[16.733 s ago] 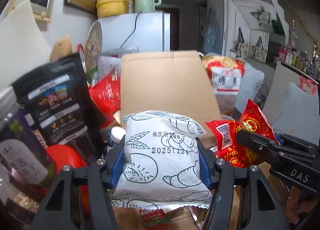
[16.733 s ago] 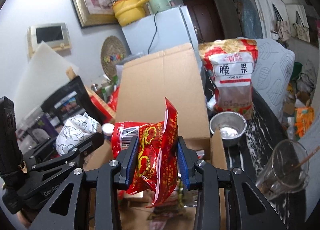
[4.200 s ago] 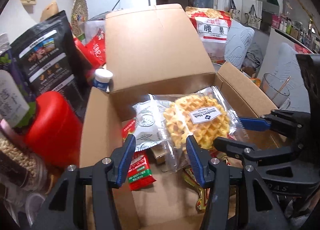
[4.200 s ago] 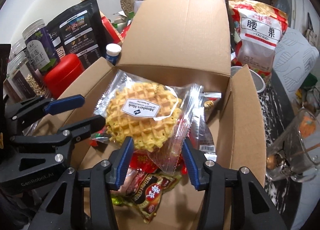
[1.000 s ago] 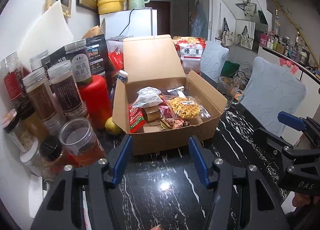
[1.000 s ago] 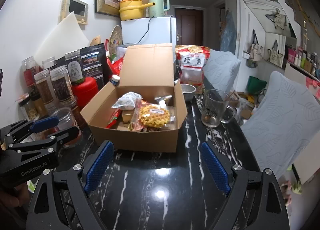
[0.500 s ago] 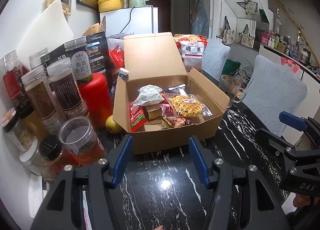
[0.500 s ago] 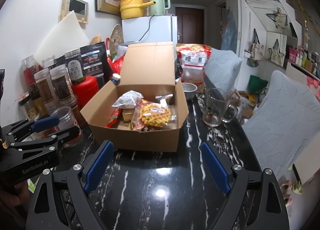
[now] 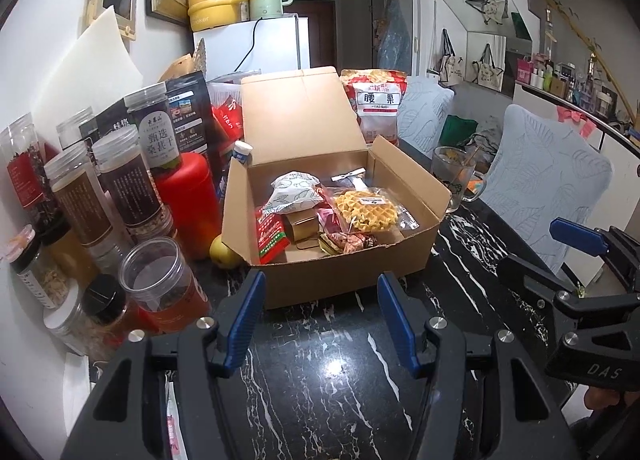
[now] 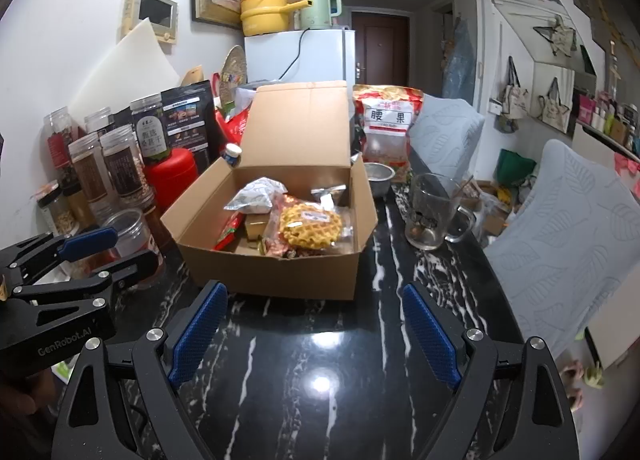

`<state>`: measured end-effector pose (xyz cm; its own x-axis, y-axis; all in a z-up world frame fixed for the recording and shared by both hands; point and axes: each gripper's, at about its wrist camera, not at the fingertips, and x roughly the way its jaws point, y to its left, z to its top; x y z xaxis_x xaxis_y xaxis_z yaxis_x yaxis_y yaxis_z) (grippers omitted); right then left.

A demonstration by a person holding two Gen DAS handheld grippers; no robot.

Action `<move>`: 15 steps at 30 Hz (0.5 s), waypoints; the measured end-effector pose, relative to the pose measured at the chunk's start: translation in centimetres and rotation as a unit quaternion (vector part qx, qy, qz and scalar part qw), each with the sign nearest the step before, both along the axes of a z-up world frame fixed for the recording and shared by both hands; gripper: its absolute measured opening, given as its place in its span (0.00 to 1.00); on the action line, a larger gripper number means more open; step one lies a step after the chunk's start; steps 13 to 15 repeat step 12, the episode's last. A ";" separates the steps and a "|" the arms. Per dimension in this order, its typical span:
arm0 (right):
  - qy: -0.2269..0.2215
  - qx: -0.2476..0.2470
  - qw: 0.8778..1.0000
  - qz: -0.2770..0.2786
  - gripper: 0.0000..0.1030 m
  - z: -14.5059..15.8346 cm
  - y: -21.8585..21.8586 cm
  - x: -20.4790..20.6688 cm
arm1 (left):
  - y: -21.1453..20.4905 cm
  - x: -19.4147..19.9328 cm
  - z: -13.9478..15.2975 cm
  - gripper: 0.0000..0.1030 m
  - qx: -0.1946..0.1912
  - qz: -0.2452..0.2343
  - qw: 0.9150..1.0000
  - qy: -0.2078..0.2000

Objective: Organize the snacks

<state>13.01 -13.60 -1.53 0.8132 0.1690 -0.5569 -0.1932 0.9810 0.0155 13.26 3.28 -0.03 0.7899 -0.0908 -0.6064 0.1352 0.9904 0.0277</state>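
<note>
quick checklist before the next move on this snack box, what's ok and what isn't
1. Left gripper empty, jaws open: ok.
2. Right gripper empty, jaws open wide: ok.
3. Both grippers back from the cardboard box, touching nothing: ok.
4. Snacks inside the box, waffle pack and white bun pack on top: ok.
5. Box lid closed: not ok, it stands upright and open.
6. Glass mug clear of the box: ok, it stands apart beside it.
</note>
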 end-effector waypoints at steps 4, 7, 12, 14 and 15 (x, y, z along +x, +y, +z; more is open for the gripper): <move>0.000 -0.001 1.000 0.000 0.88 0.0 0.0 0.0 | -0.2 -0.1 -0.1 0.56 0.006 0.000 1.000 0.000; 0.001 0.000 1.000 0.000 0.88 0.0 0.0 0.0 | -0.2 -0.1 -0.1 0.56 0.009 0.003 1.000 -0.001; 0.007 0.003 1.000 -0.002 0.88 -0.4 -0.2 0.1 | 0.0 0.1 -0.6 0.56 0.003 0.004 1.000 0.009; 0.007 0.003 1.000 -0.002 0.88 -0.4 -0.2 0.1 | 0.0 0.1 -0.6 0.56 0.003 0.004 1.000 0.009; 0.007 0.003 1.000 -0.002 0.88 -0.4 -0.2 0.1 | 0.0 0.1 -0.6 0.56 0.003 0.004 1.000 0.009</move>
